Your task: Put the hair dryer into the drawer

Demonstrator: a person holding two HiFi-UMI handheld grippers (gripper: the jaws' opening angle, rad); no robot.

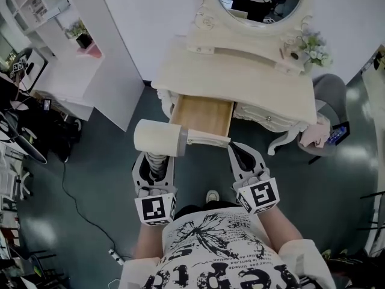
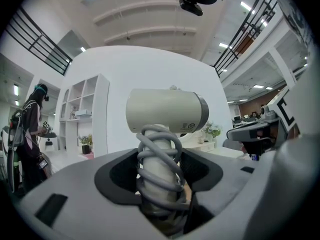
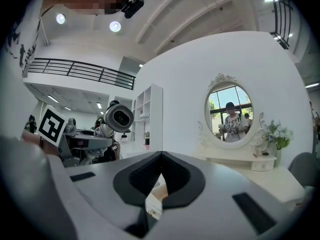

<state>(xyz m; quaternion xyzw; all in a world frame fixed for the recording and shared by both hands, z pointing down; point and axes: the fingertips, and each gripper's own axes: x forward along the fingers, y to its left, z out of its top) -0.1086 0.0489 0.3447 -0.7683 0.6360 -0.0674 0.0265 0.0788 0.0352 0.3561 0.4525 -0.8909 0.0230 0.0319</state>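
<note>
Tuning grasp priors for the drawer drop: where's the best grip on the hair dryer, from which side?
The handle of the hair dryer, taken from its free end, as the left gripper holds it. It is narrow enough for the jaws, and the wound cord probably adds friction; the barrel looks too wide and round. That leaves the barrel leading toward the open drawer.

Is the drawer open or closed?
Open. The drawer sticks out from the dressing table, and you can see its wooden bottom.
</note>
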